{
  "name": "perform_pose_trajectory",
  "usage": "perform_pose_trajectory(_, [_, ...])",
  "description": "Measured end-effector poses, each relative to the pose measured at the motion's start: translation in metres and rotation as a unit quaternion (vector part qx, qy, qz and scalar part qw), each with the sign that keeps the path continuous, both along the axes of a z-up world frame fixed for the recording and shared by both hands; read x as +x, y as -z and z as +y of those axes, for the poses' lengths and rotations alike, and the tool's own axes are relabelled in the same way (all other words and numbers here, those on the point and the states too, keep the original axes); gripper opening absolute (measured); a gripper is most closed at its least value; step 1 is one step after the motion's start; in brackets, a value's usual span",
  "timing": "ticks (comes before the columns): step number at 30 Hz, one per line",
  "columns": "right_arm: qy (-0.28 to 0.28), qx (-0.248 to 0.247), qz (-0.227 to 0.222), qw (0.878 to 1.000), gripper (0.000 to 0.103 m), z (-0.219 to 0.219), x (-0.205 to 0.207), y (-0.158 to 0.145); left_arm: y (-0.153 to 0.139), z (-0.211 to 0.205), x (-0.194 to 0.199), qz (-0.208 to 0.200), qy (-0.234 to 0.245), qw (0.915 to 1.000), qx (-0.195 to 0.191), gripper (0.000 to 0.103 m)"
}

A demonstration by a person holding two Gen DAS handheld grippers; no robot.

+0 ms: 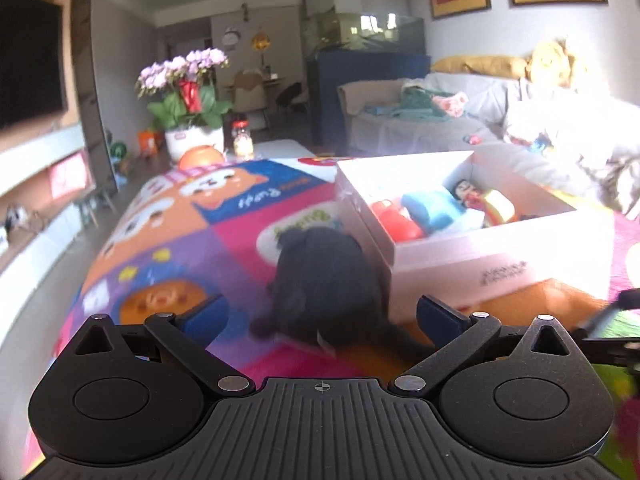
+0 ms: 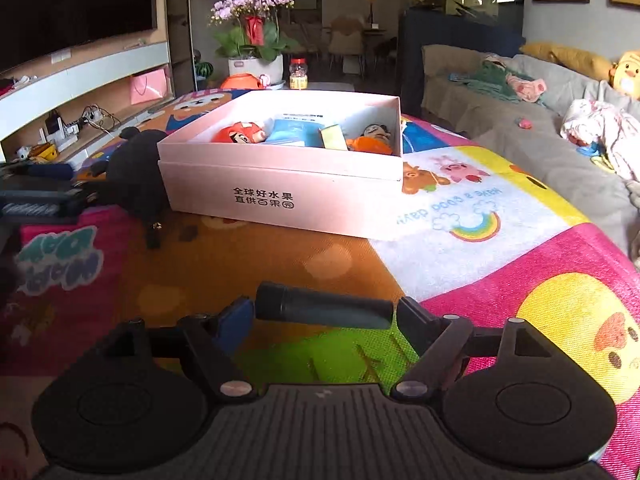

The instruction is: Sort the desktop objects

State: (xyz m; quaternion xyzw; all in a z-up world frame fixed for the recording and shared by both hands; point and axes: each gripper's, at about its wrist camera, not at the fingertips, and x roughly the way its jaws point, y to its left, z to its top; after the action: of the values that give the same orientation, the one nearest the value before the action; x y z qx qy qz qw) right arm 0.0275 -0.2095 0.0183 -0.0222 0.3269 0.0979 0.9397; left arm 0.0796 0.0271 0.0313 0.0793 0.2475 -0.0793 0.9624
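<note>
A black plush toy (image 1: 324,280) lies on the colourful mat just left of the pink cardboard box (image 1: 500,264). My left gripper (image 1: 320,316) is open, its jaws wide on either side of the toy's near end. In the right wrist view, the box (image 2: 280,196) holds a red toy (image 2: 240,134), a blue item (image 2: 294,132) and a doll (image 2: 372,136). The black plush (image 2: 132,176) lies left of the box. My right gripper (image 2: 324,312) is open, with a dark cylinder (image 2: 324,307) lying crosswise between its fingertips.
A potted orchid (image 2: 252,28), an orange pot (image 2: 240,80) and a jar (image 2: 298,74) stand at the table's far end. A grey sofa (image 2: 520,120) with clothes runs along the right. A TV shelf (image 2: 80,92) is on the left.
</note>
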Motion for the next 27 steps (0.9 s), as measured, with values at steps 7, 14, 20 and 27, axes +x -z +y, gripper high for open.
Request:
perform_pose_trajectory(7, [0.013, 0.044, 0.003, 0.999, 0.092, -0.013, 0.002, 0.0, 0.013, -0.017, 0.029, 0.032, 0.024, 0.9977, 0.055, 0.074])
perform_pose_trajectory(14, [0.024, 0.075, 0.01, 0.997, 0.096, -0.025, 0.002, 0.002, -0.007, 0.003, 0.001, 0.052, 0.029, 0.9981, 0.017, 0.071])
perform_pose_trajectory(20, [0.028, 0.08, 0.007, 0.996, 0.097, -0.026, 0.0, 0.001, -0.023, 0.0, -0.022, 0.127, 0.122, 0.9721, -0.155, 0.071])
perform_pose_trajectory(27, [0.039, 0.08, 0.009, 0.996, 0.099, -0.027, 0.001, 0.001, 0.007, -0.001, -0.009, 0.184, 0.129, 0.9491, -0.22, 0.077])
